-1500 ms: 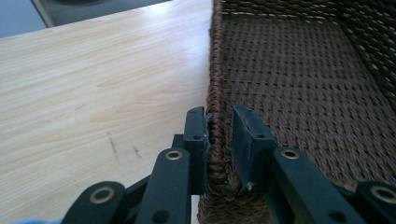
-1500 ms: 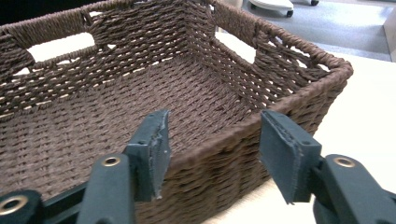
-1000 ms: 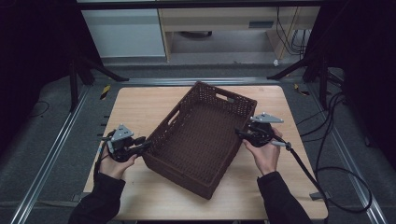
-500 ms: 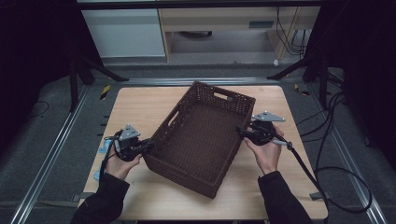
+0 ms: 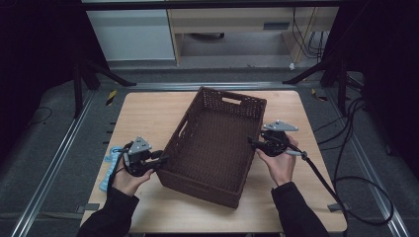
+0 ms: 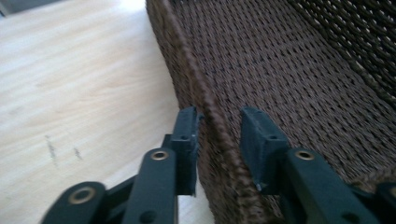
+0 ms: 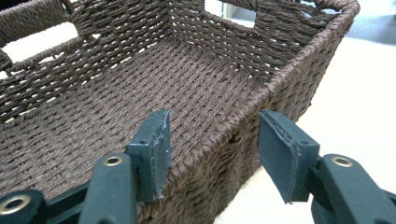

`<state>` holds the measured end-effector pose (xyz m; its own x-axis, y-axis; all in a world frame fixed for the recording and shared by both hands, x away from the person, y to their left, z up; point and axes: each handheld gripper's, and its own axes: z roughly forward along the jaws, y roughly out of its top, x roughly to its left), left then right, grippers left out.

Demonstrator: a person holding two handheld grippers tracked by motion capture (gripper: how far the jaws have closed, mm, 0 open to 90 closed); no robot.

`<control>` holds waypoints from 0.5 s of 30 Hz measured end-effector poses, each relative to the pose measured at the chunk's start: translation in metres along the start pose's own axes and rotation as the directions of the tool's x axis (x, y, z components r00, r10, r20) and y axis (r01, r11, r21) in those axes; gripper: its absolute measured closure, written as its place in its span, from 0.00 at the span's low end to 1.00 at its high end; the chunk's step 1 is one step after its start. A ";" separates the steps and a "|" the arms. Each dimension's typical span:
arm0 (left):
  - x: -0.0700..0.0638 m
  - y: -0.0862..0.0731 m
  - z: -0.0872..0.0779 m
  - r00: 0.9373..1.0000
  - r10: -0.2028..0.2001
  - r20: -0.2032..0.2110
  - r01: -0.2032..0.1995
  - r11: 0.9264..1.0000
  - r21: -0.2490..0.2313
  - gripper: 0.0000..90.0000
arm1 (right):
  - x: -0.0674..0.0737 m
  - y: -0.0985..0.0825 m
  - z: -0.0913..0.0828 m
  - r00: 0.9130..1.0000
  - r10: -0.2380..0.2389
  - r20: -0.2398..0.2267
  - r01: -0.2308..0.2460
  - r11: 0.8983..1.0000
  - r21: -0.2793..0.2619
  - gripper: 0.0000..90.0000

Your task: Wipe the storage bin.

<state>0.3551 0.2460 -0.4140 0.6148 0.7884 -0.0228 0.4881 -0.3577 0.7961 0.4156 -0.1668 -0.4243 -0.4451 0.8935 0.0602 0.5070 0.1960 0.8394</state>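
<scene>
Fingers (image 6: 187,140) of the left gripper (image 5: 141,159) straddle the near-left rim of the brown woven basket (image 5: 217,143), one finger outside the wall and one inside; they have just been opening and now stand slightly apart from the weave, so the rim lies between them unpressed. Fingers (image 7: 156,144) of the right gripper (image 5: 269,142) likewise straddle the basket's right long wall, inner finger over the basket floor, outer finger (image 7: 285,154) clear of the wall with a visible gap: released, not clenched. The basket sits skewed on the wooden table (image 5: 148,113), its handle-slotted end wall pointing away from the person and its near corner toward the table's front edge; a pale blue object (image 5: 109,168), too small to identify, lies left of the basket beside the left hand. Judged step: taking hold of opposite walls in order to lift or reposition the basket. To do this well, each gripper should seat deeper over the rim so the pads meet the wall squarely below the braided edge, then both should close together before any lift; a grip on the braid alone could slip, and since the left hold lies nearer the basket's corner than the right, uneven lifting could tilt or swing it
</scene>
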 end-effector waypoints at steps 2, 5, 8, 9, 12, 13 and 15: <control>0.002 0.006 -0.003 1.000 0.002 -0.016 -0.002 1.000 -0.024 0.66 | 0.001 0.000 0.001 1.000 0.009 -0.006 -0.009 1.000 0.000 0.54; 0.005 0.013 -0.003 1.000 0.008 -0.026 -0.009 0.999 -0.035 0.64 | 0.000 0.000 0.002 1.000 0.009 -0.006 -0.009 1.000 0.002 0.54; 0.010 0.021 0.004 1.000 0.006 -0.031 -0.008 0.999 -0.038 0.64 | -0.002 0.001 0.004 1.000 0.008 -0.009 -0.008 1.000 -0.007 0.56; 0.010 0.023 0.008 0.999 0.008 -0.031 -0.010 0.999 -0.035 0.64 | -0.002 0.001 0.006 1.000 0.009 -0.009 -0.009 1.000 -0.011 0.56; 0.014 0.024 0.019 1.000 0.017 -0.002 -0.017 0.999 -0.027 0.63 | -0.004 0.002 0.009 1.000 0.014 -0.011 -0.014 1.000 -0.020 0.57; 0.015 0.024 0.022 1.000 0.019 0.006 -0.019 1.000 -0.023 0.63 | -0.005 0.002 0.010 1.000 0.016 -0.012 -0.016 1.000 -0.020 0.58; 0.015 0.024 0.027 1.000 0.020 0.012 -0.020 1.000 -0.022 0.63 | -0.005 0.002 0.010 1.000 0.018 -0.012 -0.018 1.000 -0.021 0.57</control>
<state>0.3927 0.2361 -0.4120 0.6320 0.7749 -0.0142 0.4622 -0.3622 0.8094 0.4262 -0.1669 -0.4283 -0.4452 0.8917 0.0818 0.4994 0.1715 0.8492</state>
